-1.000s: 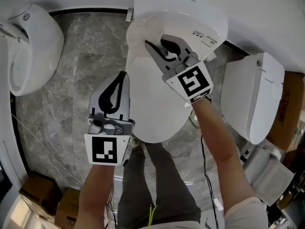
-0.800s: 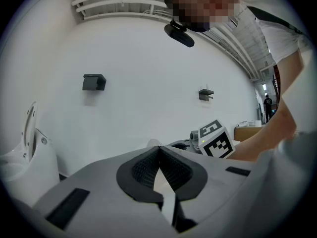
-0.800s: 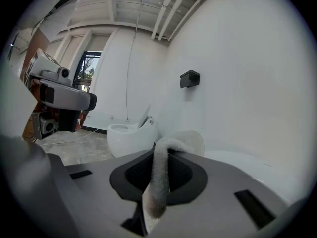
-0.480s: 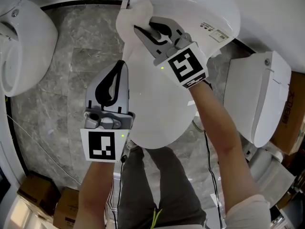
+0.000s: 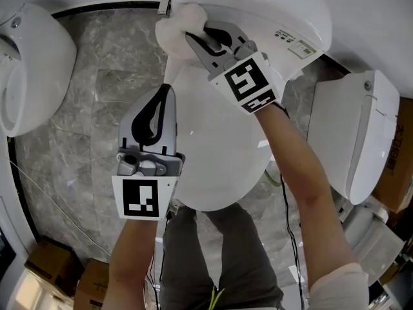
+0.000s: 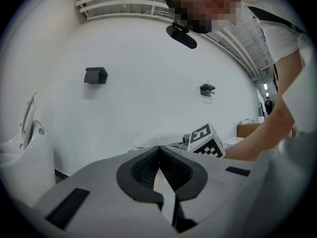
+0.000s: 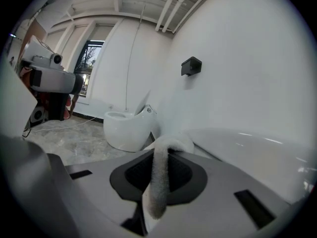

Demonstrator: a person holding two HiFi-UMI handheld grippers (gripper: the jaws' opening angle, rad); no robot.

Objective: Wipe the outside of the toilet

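A glossy white toilet (image 5: 219, 154), lid down, was seen mid-frame from above, with a white cloth (image 5: 175, 31) pressed to its rear left by the right gripper (image 5: 201, 36). The cloth was shown clamped between those jaws only in the right gripper view, while the left gripper (image 5: 166, 94) was clenched empty beside the lid. A second toilet (image 5: 32, 50) was set on the grey floor (image 5: 97, 108) at left.

Another white toilet (image 5: 32, 50) at left, cardboard boxes (image 5: 46, 263) on grey marble floor (image 5: 97, 102)

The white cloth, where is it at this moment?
In the head view the white cloth is at top centre, clamped in the right gripper and lying against the toilet at the lid's rear end.
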